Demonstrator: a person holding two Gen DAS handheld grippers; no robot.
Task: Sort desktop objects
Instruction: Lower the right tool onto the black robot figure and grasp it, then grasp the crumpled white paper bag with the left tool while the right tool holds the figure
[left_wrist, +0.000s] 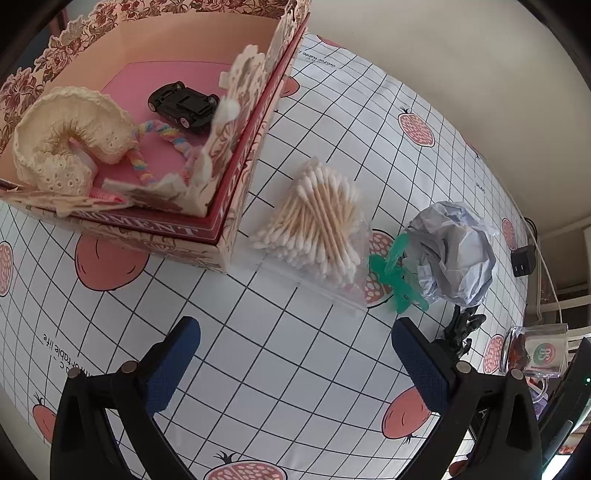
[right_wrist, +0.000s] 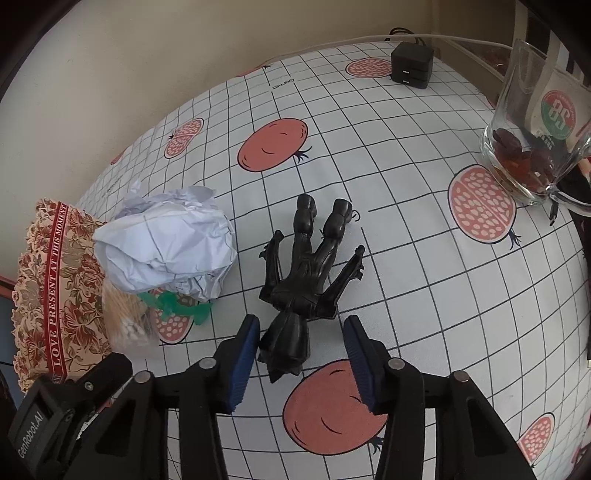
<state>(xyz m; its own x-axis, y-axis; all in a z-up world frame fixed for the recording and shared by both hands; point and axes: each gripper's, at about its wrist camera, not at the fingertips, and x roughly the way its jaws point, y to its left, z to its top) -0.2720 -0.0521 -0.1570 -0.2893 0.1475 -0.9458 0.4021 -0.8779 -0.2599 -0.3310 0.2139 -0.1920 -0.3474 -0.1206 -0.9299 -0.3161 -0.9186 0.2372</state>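
Observation:
A black toy figure (right_wrist: 306, 269) lies flat on the checked tablecloth (right_wrist: 406, 258). Its head end sits between the blue pads of my right gripper (right_wrist: 301, 323). The left pad is almost against it and a gap shows at the right pad, so the jaws stand open around it. My left gripper (left_wrist: 295, 328) hangs open over bare cloth, holding nothing. Ahead of it lie a bag of cotton swabs (left_wrist: 314, 218), a green plastic toy (left_wrist: 397, 273) and a crumpled paper ball (left_wrist: 456, 254). A floral box (left_wrist: 229, 206) holds a black toy car (left_wrist: 183, 105), a lace roll (left_wrist: 70, 136) and a pastel cord (left_wrist: 162, 133).
A glass mug (right_wrist: 532, 140) with dark red pieces inside stands at the far right. A black charger (right_wrist: 412, 64) with a white cable sits by the table's back edge, near the wall. In the right wrist view the paper ball (right_wrist: 170, 240) lies just left of the figure.

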